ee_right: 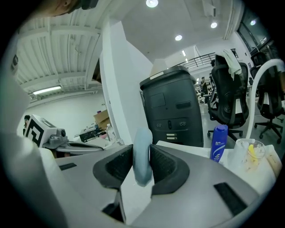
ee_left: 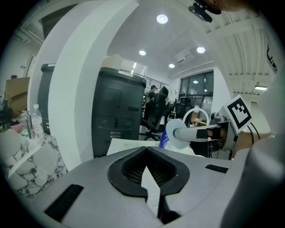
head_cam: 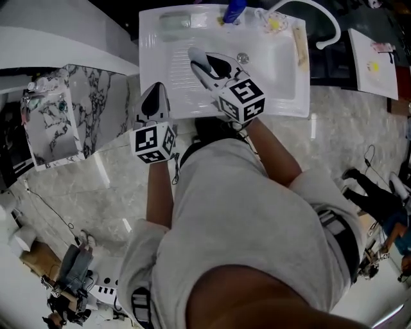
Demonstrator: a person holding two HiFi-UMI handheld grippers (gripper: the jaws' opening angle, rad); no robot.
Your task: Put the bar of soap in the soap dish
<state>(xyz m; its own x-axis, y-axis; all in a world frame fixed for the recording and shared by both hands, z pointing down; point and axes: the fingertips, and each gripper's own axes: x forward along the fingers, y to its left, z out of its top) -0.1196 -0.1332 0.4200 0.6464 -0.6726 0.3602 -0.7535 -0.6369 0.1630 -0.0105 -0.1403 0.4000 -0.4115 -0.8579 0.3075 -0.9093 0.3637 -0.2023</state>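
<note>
A pale blue bar of soap (head_cam: 195, 56) stands on edge between the pads of my right gripper (head_cam: 204, 64), which is shut on it over the left part of the white sink (head_cam: 282, 83). In the right gripper view the soap (ee_right: 142, 142) fills the gap of that gripper (ee_right: 142, 156). A clear oblong soap dish (head_cam: 174, 22) lies on the sink's back left rim. My left gripper (head_cam: 156, 93) hovers at the sink's front left corner, shut and empty; its tips meet (ee_left: 146, 153). From there I see the soap (ee_left: 181, 132) in the right gripper.
A blue bottle (head_cam: 234, 9) and a clear cup with something yellow (head_cam: 273, 22) stand at the sink's back, beside a white curved faucet (head_cam: 321, 19). A marble-patterned block (head_cam: 64, 109) sits left of the sink. The floor is glossy stone.
</note>
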